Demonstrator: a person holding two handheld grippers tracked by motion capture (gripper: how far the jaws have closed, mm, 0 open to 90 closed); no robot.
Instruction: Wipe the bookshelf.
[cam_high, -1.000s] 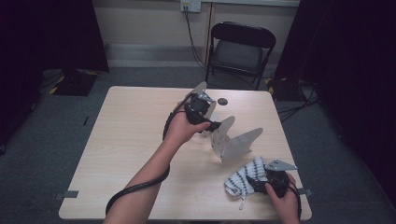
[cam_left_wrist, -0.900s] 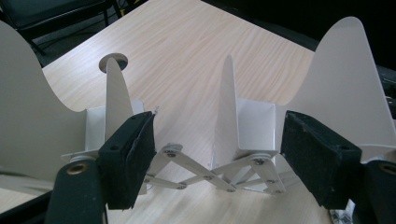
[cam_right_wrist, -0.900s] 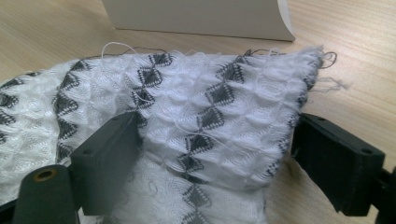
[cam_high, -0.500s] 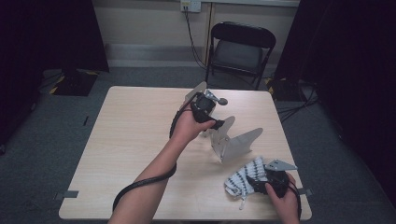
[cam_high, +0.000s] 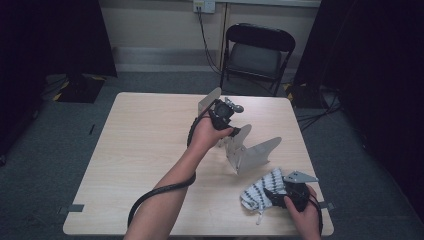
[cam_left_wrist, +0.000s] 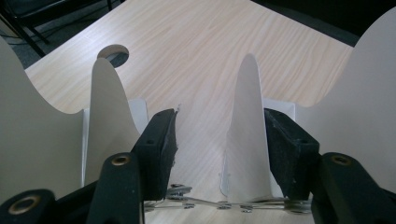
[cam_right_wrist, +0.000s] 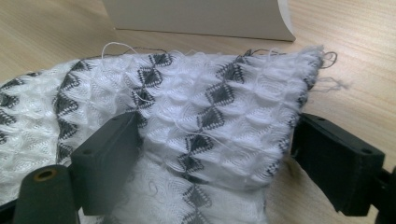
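Observation:
A white rack (cam_high: 255, 155) with upright fins stands right of the table's middle. My left gripper (cam_high: 227, 131) reaches into it from the left. In the left gripper view it (cam_left_wrist: 222, 144) is open, with one narrow fin (cam_left_wrist: 247, 116) standing between the jaws, close against the right jaw. A second fin (cam_left_wrist: 109, 107) rises just outside the left jaw. A white cloth with black diamond stripes (cam_high: 257, 192) lies bunched near the table's front right corner. My right gripper (cam_high: 275, 196) is open, and a fold of the cloth (cam_right_wrist: 196, 93) fills the gap between its jaws (cam_right_wrist: 217, 154).
The rack's two tall outer plates (cam_left_wrist: 28, 140) (cam_left_wrist: 364, 93) flank my left gripper. A round hole (cam_high: 238, 108) is cut in the light wood table (cam_high: 140, 150) near its far edge. A black folding chair (cam_high: 257, 50) stands behind the table.
My left gripper has shifted slightly right and away, further in among the rack's fins. The right gripper and the cloth have stayed where they were.

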